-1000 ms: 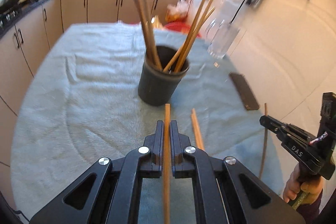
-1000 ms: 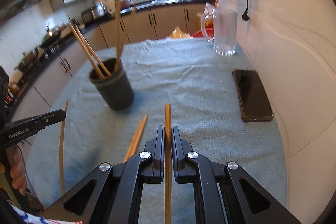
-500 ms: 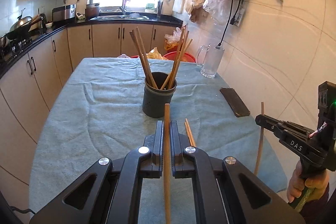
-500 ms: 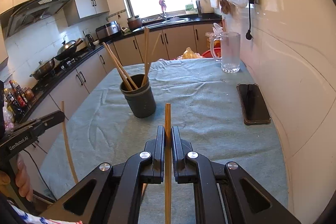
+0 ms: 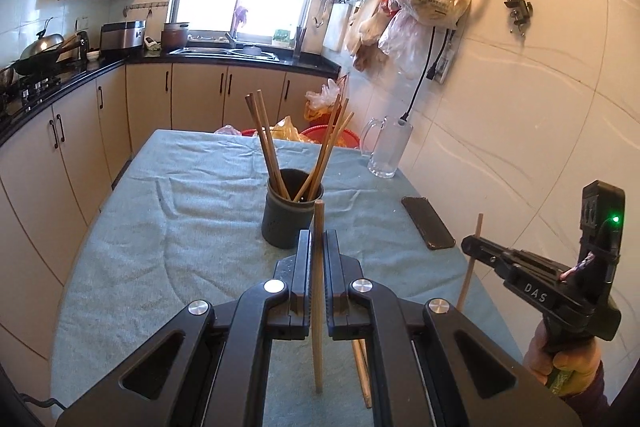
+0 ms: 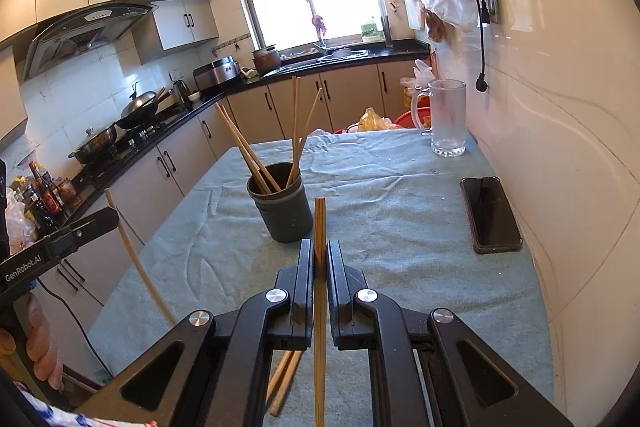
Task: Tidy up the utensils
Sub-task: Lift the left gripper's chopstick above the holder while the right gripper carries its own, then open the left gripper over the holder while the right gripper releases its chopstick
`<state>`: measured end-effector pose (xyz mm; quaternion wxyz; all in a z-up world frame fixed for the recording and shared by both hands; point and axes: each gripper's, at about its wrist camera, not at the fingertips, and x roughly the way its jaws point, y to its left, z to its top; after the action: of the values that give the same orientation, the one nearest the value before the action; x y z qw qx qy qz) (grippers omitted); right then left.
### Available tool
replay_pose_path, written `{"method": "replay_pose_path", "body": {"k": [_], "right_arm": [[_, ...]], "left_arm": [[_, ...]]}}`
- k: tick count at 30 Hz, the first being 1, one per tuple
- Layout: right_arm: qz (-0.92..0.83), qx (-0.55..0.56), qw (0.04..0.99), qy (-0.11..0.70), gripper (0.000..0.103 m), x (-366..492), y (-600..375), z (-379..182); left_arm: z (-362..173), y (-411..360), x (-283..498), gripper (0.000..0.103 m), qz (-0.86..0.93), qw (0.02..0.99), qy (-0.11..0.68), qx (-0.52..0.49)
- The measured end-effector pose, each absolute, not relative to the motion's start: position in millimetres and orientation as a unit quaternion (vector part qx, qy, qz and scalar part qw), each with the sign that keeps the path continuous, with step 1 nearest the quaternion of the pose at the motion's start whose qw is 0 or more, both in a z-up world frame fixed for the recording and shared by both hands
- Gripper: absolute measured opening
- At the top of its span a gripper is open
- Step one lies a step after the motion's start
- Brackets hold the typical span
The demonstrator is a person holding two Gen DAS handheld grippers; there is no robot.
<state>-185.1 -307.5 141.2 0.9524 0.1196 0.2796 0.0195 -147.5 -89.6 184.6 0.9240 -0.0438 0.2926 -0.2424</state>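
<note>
A dark round holder (image 5: 291, 215) (image 6: 280, 207) stands mid-table with several wooden chopsticks leaning in it. My left gripper (image 5: 318, 247) is shut on one chopstick (image 5: 318, 291), held upright above the near table. My right gripper (image 6: 319, 259) is shut on another chopstick (image 6: 319, 307), also upright. Each gripper shows in the other's view: the right gripper (image 5: 472, 245) at the right, the left gripper (image 6: 110, 217) at the left. Two loose chopsticks (image 6: 285, 379) (image 5: 362, 371) lie on the cloth below the grippers.
A teal cloth (image 5: 180, 227) covers the table. A black phone (image 5: 428, 223) (image 6: 491, 213) lies by the right wall. A glass mug (image 5: 387, 151) (image 6: 447, 119) stands at the far right corner. Kitchen cabinets run along the left.
Both grippers rose and pulled back from the holder, each still holding its chopstick. The holder now looks farther and lower in both views.
</note>
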Motion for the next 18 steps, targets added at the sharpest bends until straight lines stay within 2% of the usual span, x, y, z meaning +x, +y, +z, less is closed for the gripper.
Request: {"method": "replay_pose_path", "body": {"k": [10,18], "right_arm": [[0.028,0.117,0.954,0.276,0.006,-171.2,-304.7,147.2],[0.037,0.11,0.963,0.243,0.006,-152.5,-305.2,182.9]], "left_arm": [[198.6,-87.3,-138.0,0.004,-0.25,0.927,0.274,-0.045],[235.9,-79.8,-119.2,0.004,-0.261,0.932,0.247,-0.05]]}}
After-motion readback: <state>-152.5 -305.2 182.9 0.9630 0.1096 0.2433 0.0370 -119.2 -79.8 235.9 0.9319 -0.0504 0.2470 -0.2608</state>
